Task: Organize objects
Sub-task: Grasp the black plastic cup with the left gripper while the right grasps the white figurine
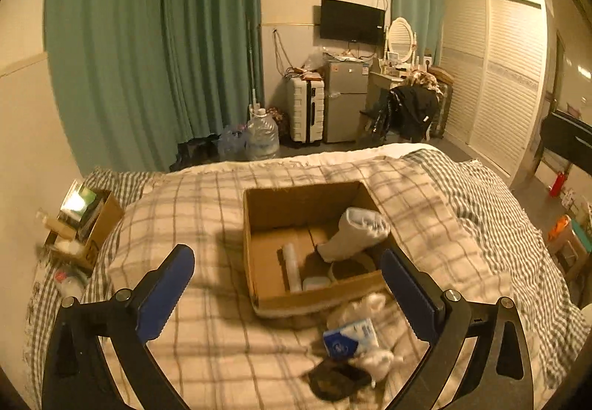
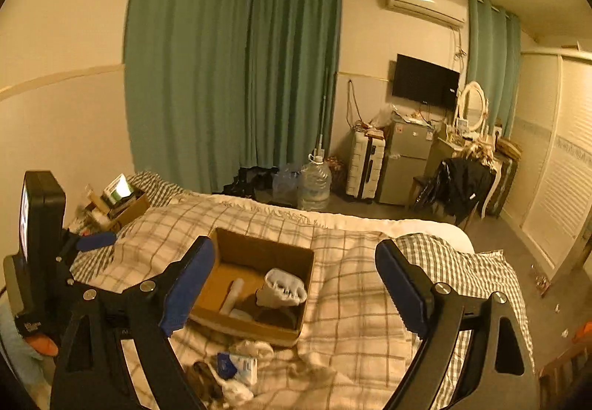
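Both claws hang over the bed (image 1: pixel 222 336), spread wide and holding nothing: the left claw (image 1: pixel 288 295) and the right claw (image 2: pixel 296 288). Nearest lie a blue-and-white packet (image 1: pixel 351 338) and a dark item (image 1: pixel 338 378). Just beyond sits an open cardboard box (image 1: pixel 259 225) holding a white sock roll (image 1: pixel 355 234) and a pale tube (image 1: pixel 290 265).

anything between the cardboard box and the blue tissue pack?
Yes: crumpled white cloth lies between the cardboard box and the blue tissue pack, on the blanket. Clearest in the left wrist view.
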`<state>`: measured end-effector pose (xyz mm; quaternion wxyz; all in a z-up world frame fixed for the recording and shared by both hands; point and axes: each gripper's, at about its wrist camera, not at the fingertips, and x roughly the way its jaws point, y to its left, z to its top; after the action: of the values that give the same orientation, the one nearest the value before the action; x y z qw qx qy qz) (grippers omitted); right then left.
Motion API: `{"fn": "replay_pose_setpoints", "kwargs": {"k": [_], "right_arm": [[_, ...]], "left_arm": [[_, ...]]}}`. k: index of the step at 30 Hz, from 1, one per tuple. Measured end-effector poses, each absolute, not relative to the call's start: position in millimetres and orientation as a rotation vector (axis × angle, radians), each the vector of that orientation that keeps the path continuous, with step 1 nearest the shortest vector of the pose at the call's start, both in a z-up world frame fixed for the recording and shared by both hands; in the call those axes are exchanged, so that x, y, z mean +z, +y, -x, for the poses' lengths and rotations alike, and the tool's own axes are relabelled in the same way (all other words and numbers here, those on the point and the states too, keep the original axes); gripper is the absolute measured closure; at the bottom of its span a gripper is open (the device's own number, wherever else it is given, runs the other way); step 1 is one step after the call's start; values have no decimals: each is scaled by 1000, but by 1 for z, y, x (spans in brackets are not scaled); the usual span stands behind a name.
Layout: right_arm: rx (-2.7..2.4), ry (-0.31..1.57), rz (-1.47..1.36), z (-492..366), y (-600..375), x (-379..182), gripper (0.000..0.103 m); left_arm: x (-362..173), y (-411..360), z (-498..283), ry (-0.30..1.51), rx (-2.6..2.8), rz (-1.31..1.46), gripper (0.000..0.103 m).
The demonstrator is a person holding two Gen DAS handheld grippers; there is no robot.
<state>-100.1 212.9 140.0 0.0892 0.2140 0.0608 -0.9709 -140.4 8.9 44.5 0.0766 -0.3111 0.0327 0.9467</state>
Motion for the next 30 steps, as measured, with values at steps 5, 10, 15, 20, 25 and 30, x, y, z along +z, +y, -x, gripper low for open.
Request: {"fn": "replay_pose_setpoints", "kwargs": {"k": [5,10,15,20,25,30], "right_arm": [[-2866,189,-714,80,212,87,14],[-2771,175,-892,86,200,7,15],[-2618,282,-1112,96,177,-81,23],[-2532,258,-1247,113,172,-111,31],[-2485,217,-1298,127,167,-121,42],[-2412,169,-1399,144,161,-137,60]], "left_arm": [[5,-4,112,22,2852,1014,0],[-49,-9,92,-34,2898,1102,0],[-93,-15,84,-26,2941,1188,0],[-112,-21,85,-42,2911,1258,0],[-119,-17,85,-15,2894,1282,0],[-128,-14,88,-1,2866,1348,0]]}}
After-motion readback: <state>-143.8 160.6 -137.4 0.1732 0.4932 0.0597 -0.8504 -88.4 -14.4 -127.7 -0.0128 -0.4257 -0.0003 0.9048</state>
